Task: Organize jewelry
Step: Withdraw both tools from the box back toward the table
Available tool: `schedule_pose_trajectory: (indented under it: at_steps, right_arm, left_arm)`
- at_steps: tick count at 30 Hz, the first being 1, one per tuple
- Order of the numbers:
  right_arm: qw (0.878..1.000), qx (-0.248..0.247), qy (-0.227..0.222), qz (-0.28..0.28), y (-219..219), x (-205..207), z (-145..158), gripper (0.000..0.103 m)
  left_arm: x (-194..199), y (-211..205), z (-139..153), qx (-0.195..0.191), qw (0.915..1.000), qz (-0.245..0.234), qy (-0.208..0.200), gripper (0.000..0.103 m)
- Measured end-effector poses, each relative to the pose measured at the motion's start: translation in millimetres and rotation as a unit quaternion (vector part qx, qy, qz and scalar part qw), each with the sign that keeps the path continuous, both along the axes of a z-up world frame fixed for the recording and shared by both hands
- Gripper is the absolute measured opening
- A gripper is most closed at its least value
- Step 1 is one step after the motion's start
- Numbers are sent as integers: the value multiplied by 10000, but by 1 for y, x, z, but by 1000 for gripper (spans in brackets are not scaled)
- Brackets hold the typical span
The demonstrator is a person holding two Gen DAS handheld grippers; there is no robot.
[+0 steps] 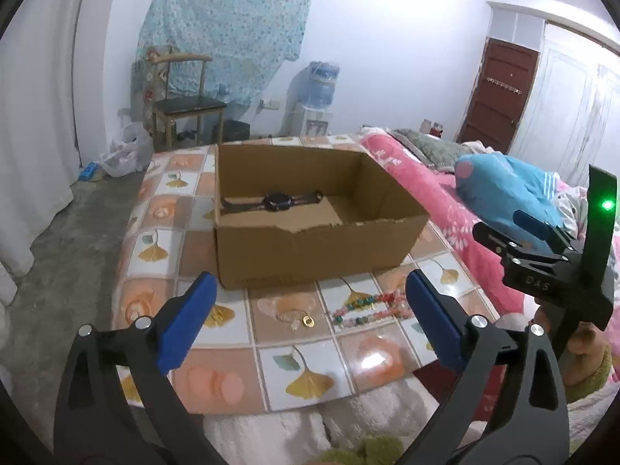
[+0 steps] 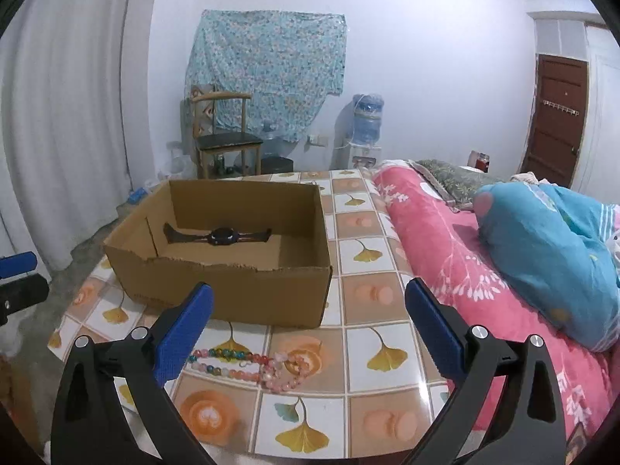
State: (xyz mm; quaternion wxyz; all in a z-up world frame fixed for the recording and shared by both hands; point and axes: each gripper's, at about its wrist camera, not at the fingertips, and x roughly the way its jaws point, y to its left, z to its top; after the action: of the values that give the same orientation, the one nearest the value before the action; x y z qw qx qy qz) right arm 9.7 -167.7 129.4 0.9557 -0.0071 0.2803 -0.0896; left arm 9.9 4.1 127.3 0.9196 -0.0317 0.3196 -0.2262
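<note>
An open cardboard box [image 1: 310,255] stands on the tiled table [image 1: 310,383]; it also shows in the right wrist view [image 2: 232,294]. A dark wristwatch [image 1: 275,200] lies flat inside it, also in the right wrist view [image 2: 221,235]. In front of the box lie a colourful bead necklace [image 1: 368,308] and a thin gold chain with a round pendant [image 1: 300,317]. The beads show in the right wrist view [image 2: 248,364]. My left gripper [image 1: 310,321] is open and empty above the jewelry. My right gripper [image 2: 306,329] is open and empty above the beads; its body shows at the right of the left wrist view [image 1: 542,255].
A pink floral quilt [image 2: 445,255] and a blue pillow [image 2: 550,255] lie right of the table. A wooden chair [image 2: 224,135], a water dispenser [image 2: 366,131] and a brown door [image 2: 558,116] stand at the back. White curtains hang on the left.
</note>
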Motion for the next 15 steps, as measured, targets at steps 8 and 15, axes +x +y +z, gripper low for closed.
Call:
schedule_pose_trajectory:
  at_steps: [8, 15]
  right_arm:
    - [9984, 445, -107, 318, -2, -11, -8, 96]
    - [9977, 580, 66, 344, 0, -5, -19, 96]
  left_arm:
    - [-26, -18, -22, -724, 9927, -714, 652, 95]
    - [-32, -18, -31, -1014, 9870, -938, 819, 95]
